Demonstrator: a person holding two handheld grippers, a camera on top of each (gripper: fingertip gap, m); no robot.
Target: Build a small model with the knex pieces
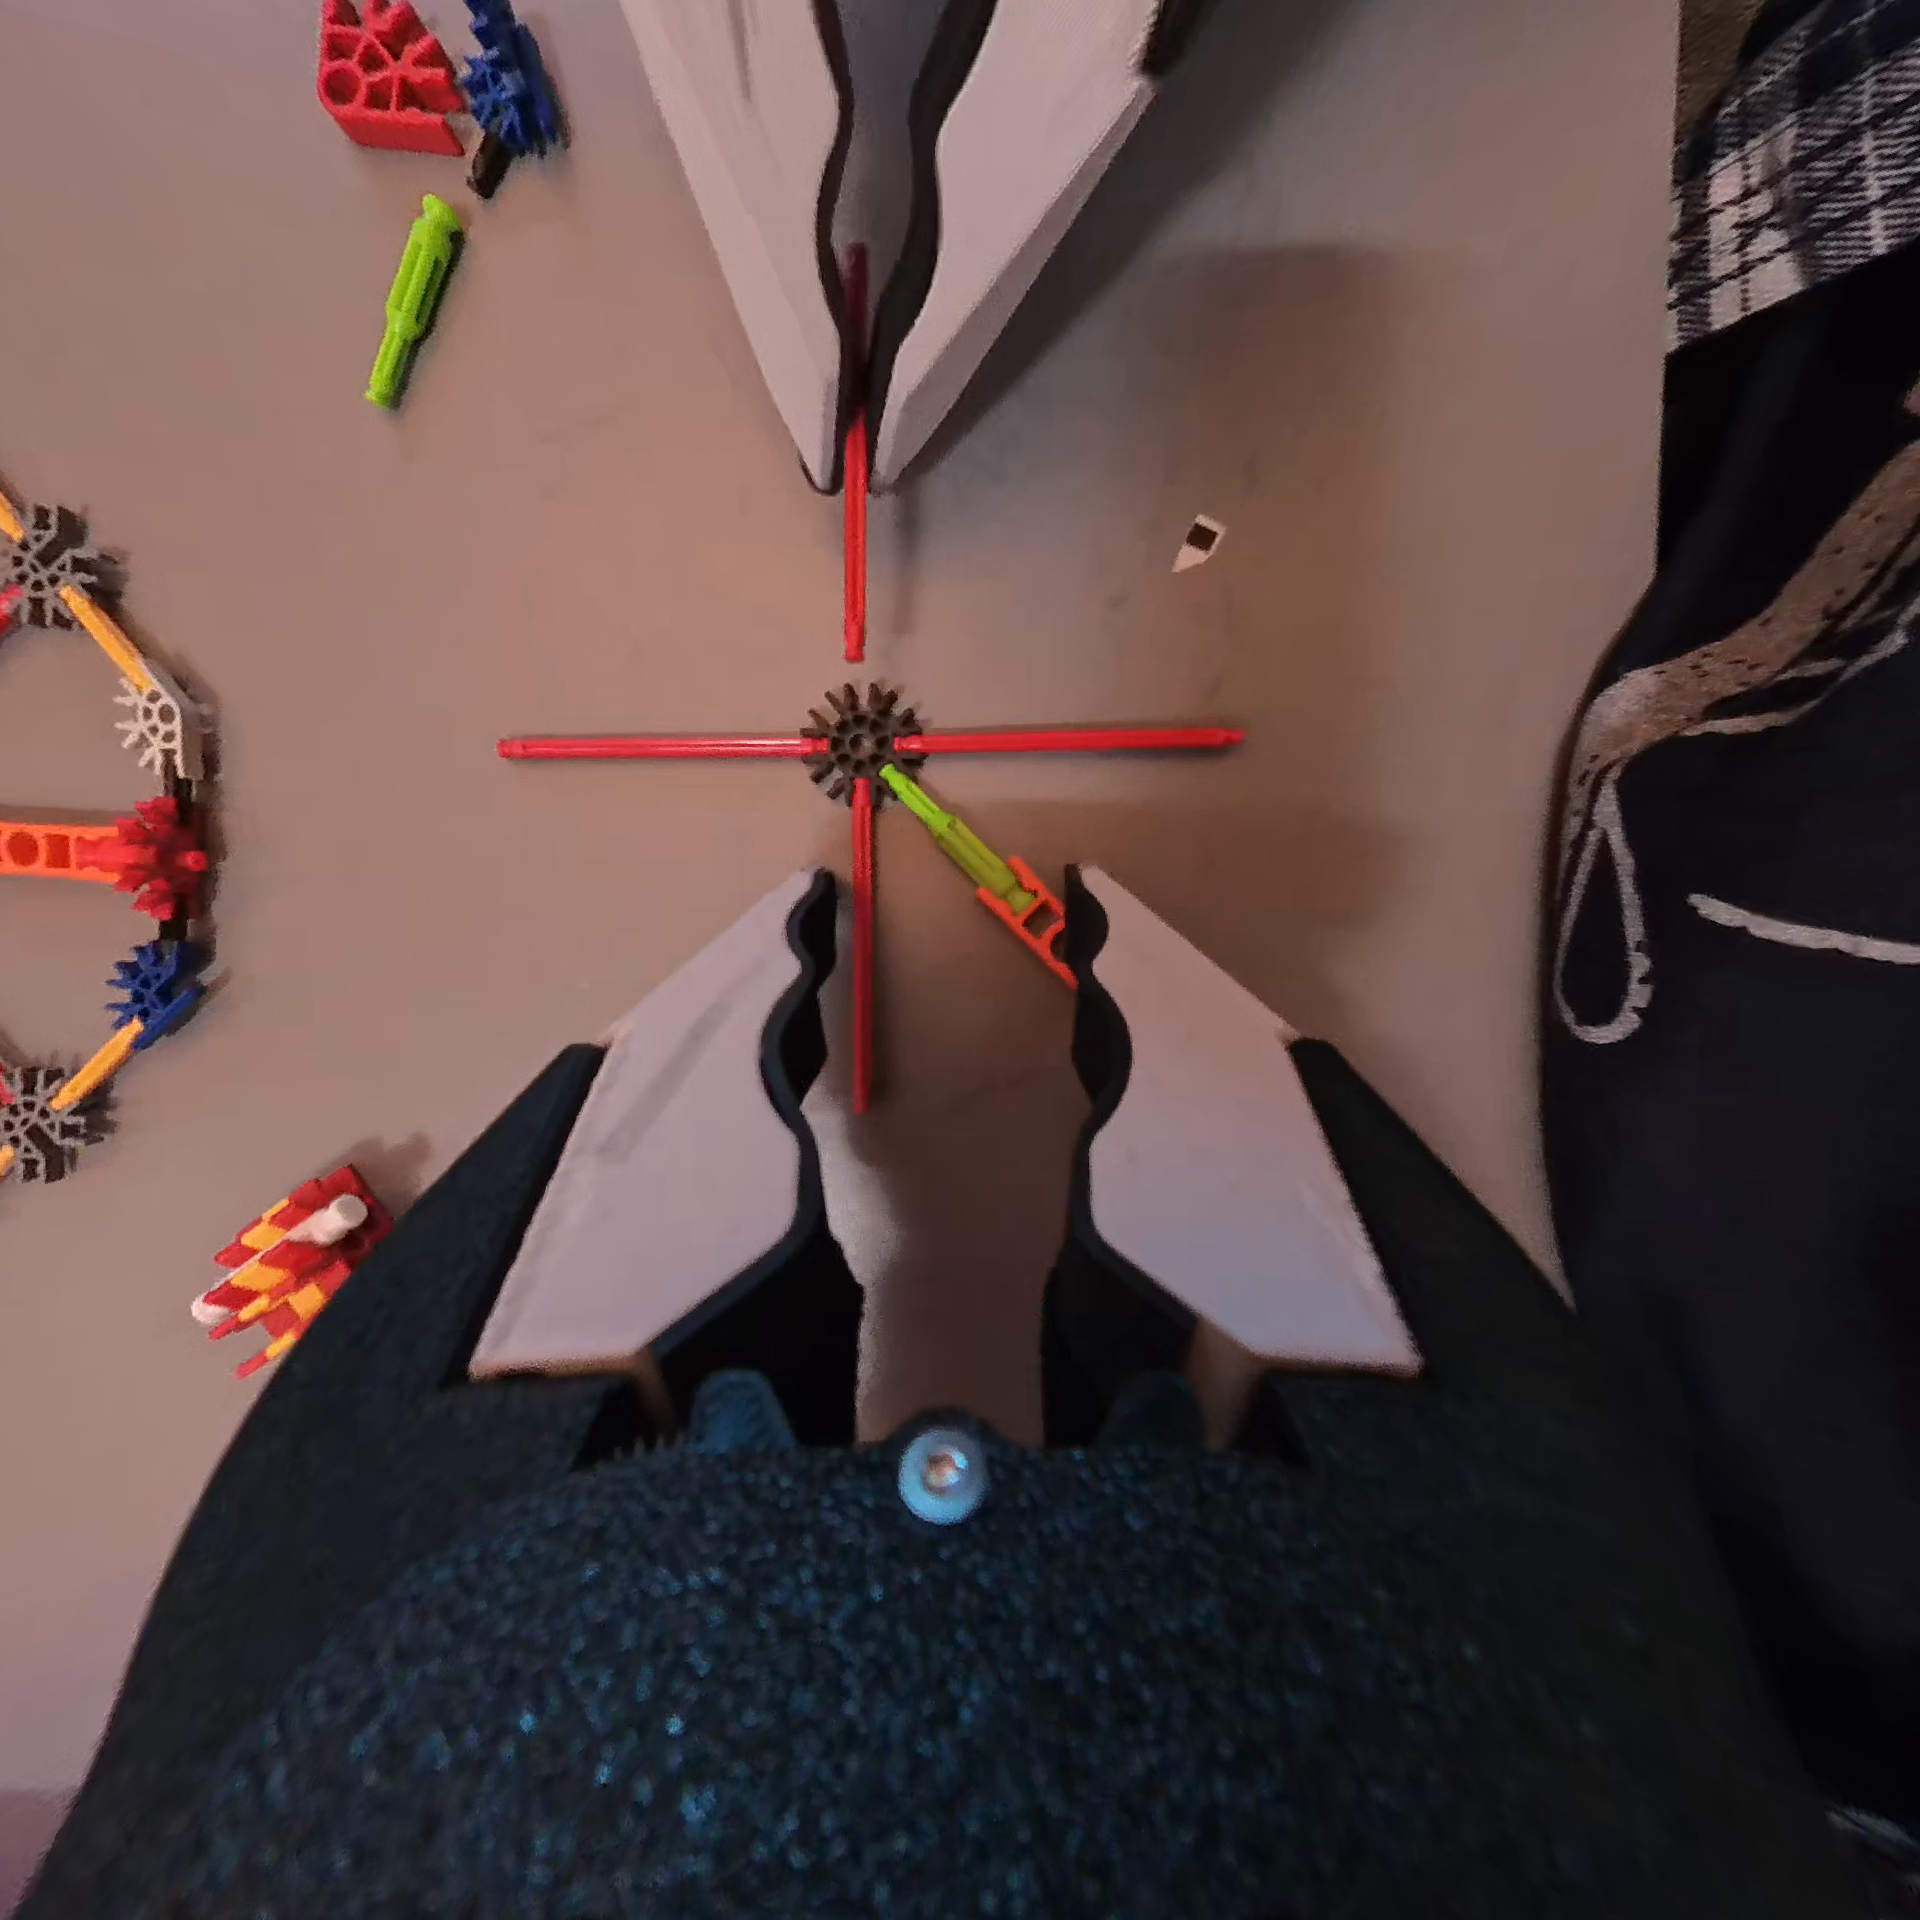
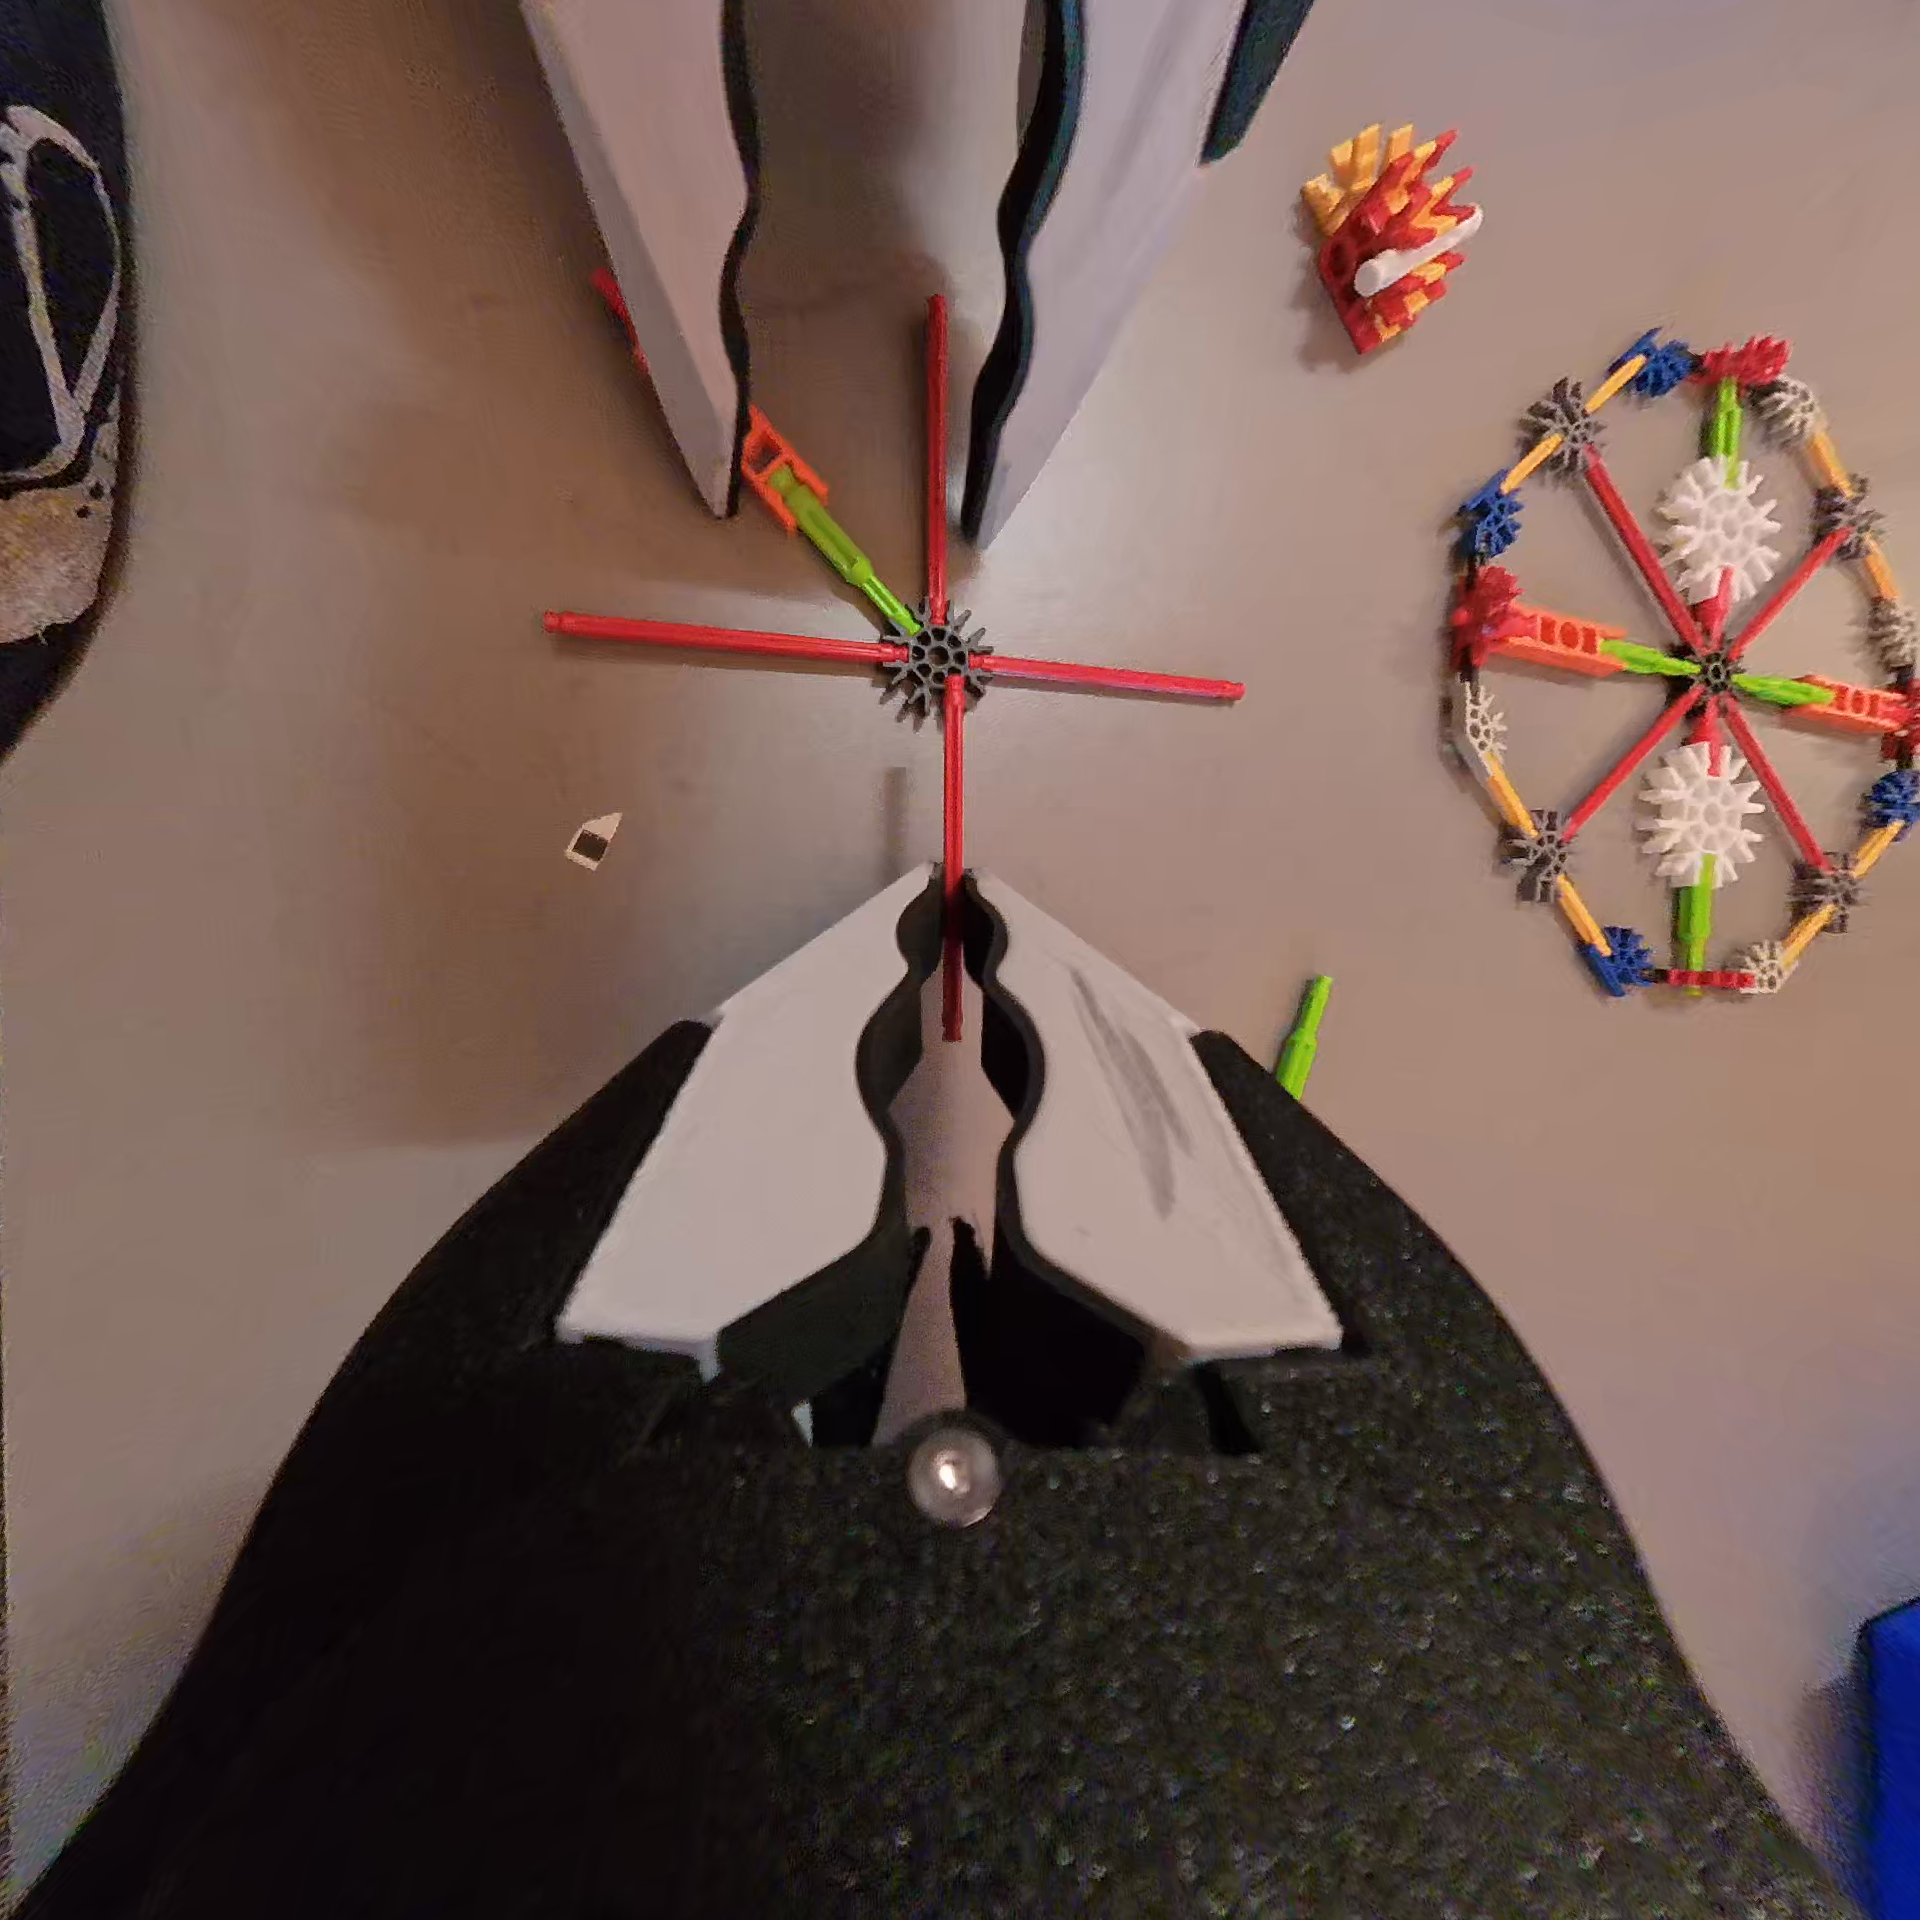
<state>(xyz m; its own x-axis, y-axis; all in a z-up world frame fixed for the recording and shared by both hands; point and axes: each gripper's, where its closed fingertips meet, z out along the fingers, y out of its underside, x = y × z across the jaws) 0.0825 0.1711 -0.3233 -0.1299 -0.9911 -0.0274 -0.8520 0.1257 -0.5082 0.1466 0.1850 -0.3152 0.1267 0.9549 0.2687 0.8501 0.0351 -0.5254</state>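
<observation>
Gripping a red rod (image 2: 951,925) between closed jaws, the right gripper (image 2: 948,883) holds it near the tips, the rod's far end reaching the dark toothed hub (image 2: 938,661) straight ahead. In the left wrist view a small gap shows between that rod's tip and the hub; in the right wrist view they appear to meet — contact cannot be confirmed.

The left gripper (image 1: 951,878) stands with jaws apart, holding nothing. Between its fingers lies a second red rod (image 1: 861,956), plugged into the hub (image 1: 862,740) just beyond the tips. Beside its right finger sits a green rod (image 1: 951,831) with an orange clip (image 1: 1029,920) on the end, the clip touching or nearly touching that finger.

Two further red rods run out sideways from the hub, flat on the tan table (image 1: 1195,364).

Off to the right of the right gripper's jaws — a finished wheel assembly (image 2: 1704,675), a small red-and-yellow cluster (image 2: 1387,239) and a loose green rod (image 2: 1304,1034). A small white scrap (image 2: 592,840) lies to the left.
</observation>
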